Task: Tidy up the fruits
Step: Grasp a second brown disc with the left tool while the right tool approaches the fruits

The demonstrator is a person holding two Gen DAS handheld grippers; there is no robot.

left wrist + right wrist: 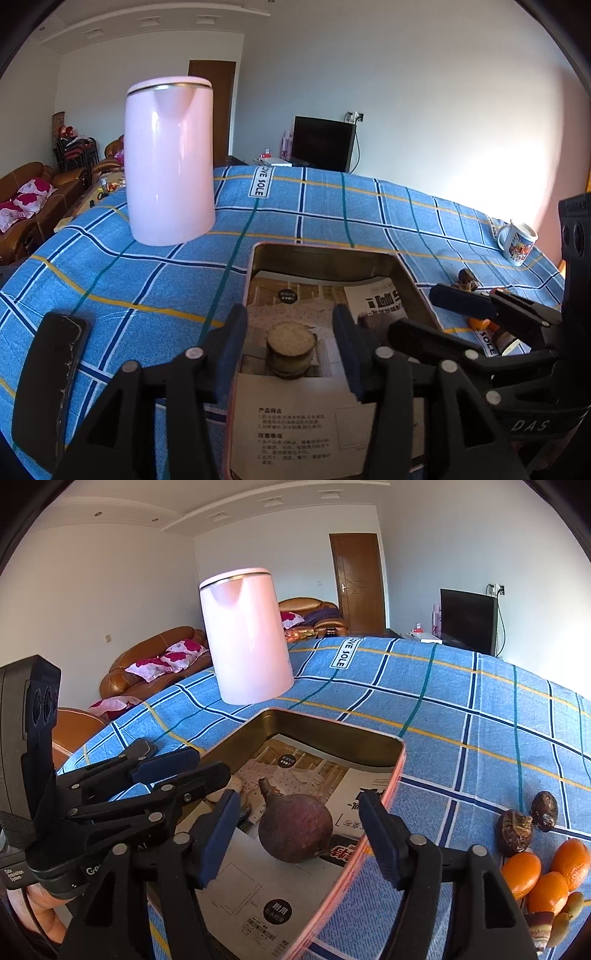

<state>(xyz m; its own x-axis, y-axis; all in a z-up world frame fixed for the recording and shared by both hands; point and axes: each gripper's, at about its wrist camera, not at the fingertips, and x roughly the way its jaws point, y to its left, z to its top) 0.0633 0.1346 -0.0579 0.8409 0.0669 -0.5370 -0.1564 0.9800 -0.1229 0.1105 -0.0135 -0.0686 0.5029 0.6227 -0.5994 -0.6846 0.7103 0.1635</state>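
The fruit (294, 829) is round, dull purple-brown, with a pointed stem end tilted up and away from the right tongs (301, 843). It lies on printed paper inside the tin (334, 726) — a shallow rectangular tray with a pink outer wall and a brass-coloured inner wall. In the left wrist view the same fruit (291, 349) shows only a flat, pale, rough face, directly ahead of the left tongs (291, 349).

Right tongs: fingers spread wide apart, one on each side of the fruit, neither pad touching it. The right finger (380, 834) hangs over the tin's pink wall.

Left tongs: fingers apart, straddling the fruit; whether they touch it cannot be told.

Oranges (543, 871) and two dark brown fruits (515, 830) lie on the checked cloth of the worktop (461, 709), right of the right tongs and outside the tin. A pink kettle (245, 638) stands beyond the tin. A phone (51, 373) lies left of the left tongs — a mug (517, 240) stands far right.
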